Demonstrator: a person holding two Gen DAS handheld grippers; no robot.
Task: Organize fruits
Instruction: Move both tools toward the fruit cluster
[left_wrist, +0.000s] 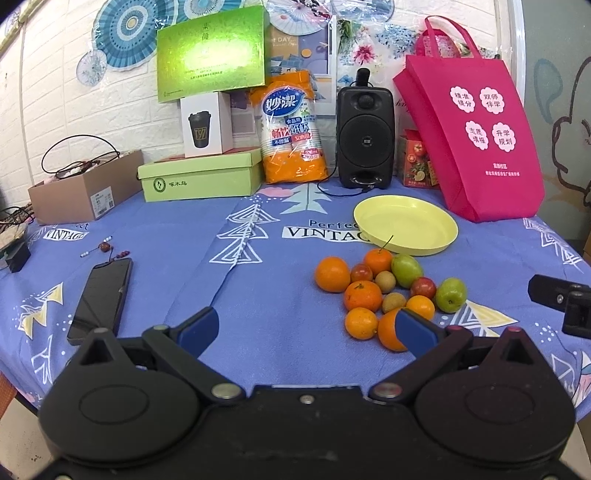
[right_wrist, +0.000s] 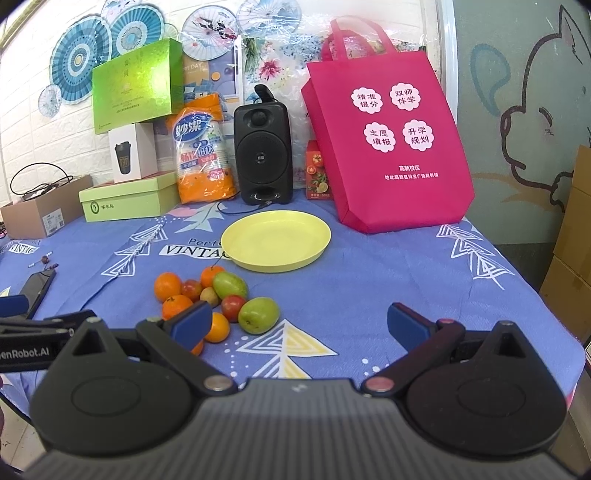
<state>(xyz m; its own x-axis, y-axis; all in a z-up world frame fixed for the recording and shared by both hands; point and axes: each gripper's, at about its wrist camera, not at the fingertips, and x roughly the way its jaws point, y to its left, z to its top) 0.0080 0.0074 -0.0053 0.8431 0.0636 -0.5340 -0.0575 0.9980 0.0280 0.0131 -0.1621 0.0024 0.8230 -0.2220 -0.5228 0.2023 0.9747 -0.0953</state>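
Note:
A pile of fruit (left_wrist: 384, 291) lies on the blue tablecloth: several oranges, two green fruits, small red and brown ones. It also shows in the right wrist view (right_wrist: 218, 299). An empty yellow plate (left_wrist: 406, 225) sits just behind it, also in the right wrist view (right_wrist: 277, 240). My left gripper (left_wrist: 306, 328) is open and empty, left of and in front of the pile; its right finger hides part of an orange. My right gripper (right_wrist: 299, 325) is open and empty, with the pile by its left finger.
A black phone (left_wrist: 101, 299) and beads (left_wrist: 105, 247) lie at the left. Green boxes (left_wrist: 199, 177), a cup pack (left_wrist: 291, 129), a black speaker (left_wrist: 364, 136), a cardboard box (left_wrist: 85, 192) and a pink bag (left_wrist: 476, 144) line the back. The table edge is at right.

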